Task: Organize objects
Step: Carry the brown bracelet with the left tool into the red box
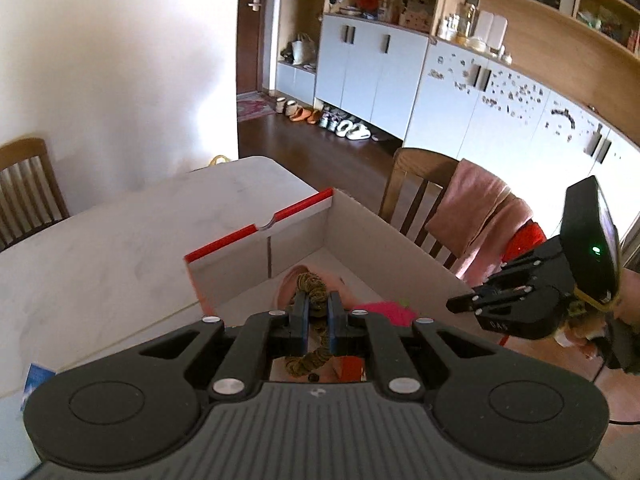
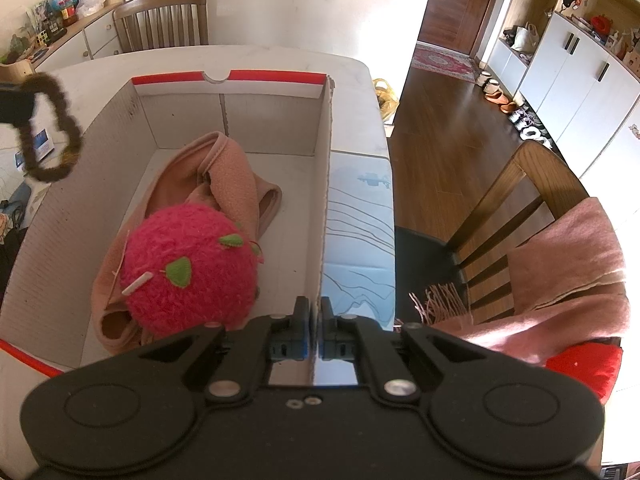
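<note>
My left gripper (image 1: 317, 300) is shut on a brown braided hair tie (image 1: 309, 283), held above the open cardboard box (image 1: 296, 240). In the right wrist view the hair tie (image 2: 52, 128) hangs as a loop over the box's left wall (image 2: 60, 200), with the left gripper (image 2: 16, 106) at the frame edge. My right gripper (image 2: 315, 304) is shut on the box's right wall (image 2: 325, 200); it also shows from the side (image 1: 464, 303). Inside the box lie a pink cloth (image 2: 236, 184) and a red plush ball with green leaves (image 2: 188, 268).
The box sits on a white table (image 1: 120, 248). A wooden chair draped with a pink scarf (image 2: 568, 272) stands to the right of the table. Another chair (image 2: 164, 20) is at the far side. A pale blue printed sheet (image 2: 360, 232) lies beside the box.
</note>
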A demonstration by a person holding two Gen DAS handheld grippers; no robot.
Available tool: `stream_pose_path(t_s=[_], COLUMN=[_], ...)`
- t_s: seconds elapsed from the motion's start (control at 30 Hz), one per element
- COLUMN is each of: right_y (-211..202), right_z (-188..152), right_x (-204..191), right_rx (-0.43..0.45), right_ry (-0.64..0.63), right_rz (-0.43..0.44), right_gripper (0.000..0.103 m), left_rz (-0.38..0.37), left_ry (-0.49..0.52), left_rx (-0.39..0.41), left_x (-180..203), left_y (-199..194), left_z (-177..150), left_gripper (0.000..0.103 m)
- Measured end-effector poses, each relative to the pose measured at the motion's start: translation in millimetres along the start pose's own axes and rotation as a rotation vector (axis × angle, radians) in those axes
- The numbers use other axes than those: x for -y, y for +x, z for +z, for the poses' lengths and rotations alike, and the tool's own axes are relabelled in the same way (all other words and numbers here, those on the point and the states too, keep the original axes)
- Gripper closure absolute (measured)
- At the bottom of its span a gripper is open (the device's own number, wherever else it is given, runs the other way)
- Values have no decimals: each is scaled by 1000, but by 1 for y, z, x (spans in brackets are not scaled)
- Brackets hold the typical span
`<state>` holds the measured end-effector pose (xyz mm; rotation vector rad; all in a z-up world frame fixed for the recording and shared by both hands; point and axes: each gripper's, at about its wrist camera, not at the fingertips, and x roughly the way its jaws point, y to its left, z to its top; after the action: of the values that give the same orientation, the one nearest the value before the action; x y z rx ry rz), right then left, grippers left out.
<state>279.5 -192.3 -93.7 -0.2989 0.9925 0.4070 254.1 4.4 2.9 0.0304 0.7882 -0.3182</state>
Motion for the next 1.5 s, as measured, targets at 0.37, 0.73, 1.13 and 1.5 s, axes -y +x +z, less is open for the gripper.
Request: stream_pose_path(t_s=[0.37, 0.73, 1.13, 1.5], right_y=[1, 2, 4, 5], right_z=[-1, -1, -1, -1], right_x=[4, 7, 10, 9], right_rx=[3, 0, -4, -12], right_ry=[8, 16, 28, 30], right_rz=[16, 32, 46, 42], right_gripper=[100, 100, 100, 100], left_rz=[94, 187, 147, 147], left_ry=[103, 146, 116, 98], left_rx=[-94, -239, -334, -352], left_x=[6, -1, -5, -5], left_y=[69, 136, 164, 164], left_z=[8, 7, 1, 0], left_gripper=[95, 95, 95, 89])
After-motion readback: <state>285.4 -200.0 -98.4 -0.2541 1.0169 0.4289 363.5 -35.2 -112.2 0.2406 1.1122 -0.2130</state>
